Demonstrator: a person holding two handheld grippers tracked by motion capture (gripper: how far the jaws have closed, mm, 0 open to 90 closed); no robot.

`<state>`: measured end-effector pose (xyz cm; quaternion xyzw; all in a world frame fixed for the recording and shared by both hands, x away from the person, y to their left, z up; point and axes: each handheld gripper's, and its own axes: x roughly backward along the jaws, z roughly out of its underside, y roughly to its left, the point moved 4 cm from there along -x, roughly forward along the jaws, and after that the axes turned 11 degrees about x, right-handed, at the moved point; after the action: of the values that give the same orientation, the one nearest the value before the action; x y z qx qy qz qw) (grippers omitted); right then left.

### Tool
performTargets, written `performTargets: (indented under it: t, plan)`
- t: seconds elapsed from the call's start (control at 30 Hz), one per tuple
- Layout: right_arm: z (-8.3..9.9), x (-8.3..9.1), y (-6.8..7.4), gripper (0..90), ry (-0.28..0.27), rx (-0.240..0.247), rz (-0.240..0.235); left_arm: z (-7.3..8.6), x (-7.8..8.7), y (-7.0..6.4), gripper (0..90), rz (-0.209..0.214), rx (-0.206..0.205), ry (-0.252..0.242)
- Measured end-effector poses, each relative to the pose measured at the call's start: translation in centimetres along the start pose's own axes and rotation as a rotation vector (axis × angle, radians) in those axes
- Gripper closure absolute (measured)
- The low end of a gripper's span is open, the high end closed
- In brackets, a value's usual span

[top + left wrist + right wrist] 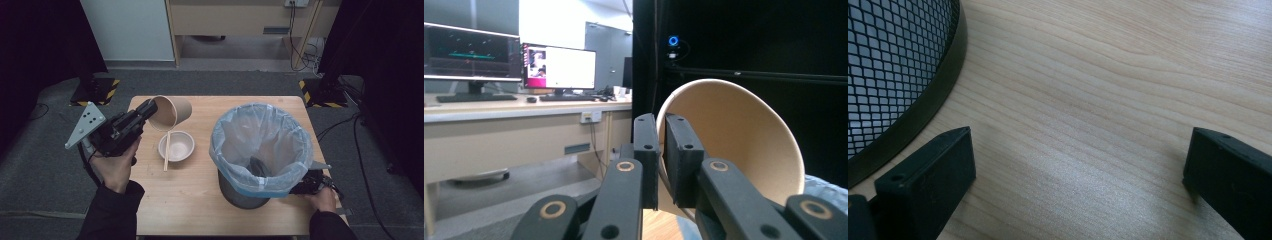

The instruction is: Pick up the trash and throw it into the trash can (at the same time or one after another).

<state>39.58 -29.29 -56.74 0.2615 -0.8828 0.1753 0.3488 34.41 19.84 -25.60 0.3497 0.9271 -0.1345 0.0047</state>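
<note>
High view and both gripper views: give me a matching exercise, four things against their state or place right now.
Things:
1. paper cup
2. white bowl
3. bin
4. right gripper

States:
A. lined with a pale blue bag, standing on the table
B. fingers spread wide over bare wood beside the mesh base
C. tipped on its side, rim pinched by the left gripper
D. sitting on the table with a chopstick resting across it

Pairs: 1-C, 2-D, 3-A, 4-B
</note>
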Motion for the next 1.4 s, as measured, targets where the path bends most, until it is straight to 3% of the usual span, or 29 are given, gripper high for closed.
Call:
performTargets:
  t: [0.17,0.73,1.4]
  plan:
    - [0.0,0.0,0.0,0.4,0.0,0.0,0.0,-0.1,-0.1,-1.2,83.9,0.032,-0.029,-0.011]
    - [0.0,0.0,0.0,0.4,-0.001,0.003,0.001,0.8,-1.3,-3.2,83.9,0.169,0.046,0.017]
    - [0.0,0.0,0.0,0.4,-0.001,0.002,0.001,1.4,-3.8,-4.6,83.9,0.238,0.082,0.044]
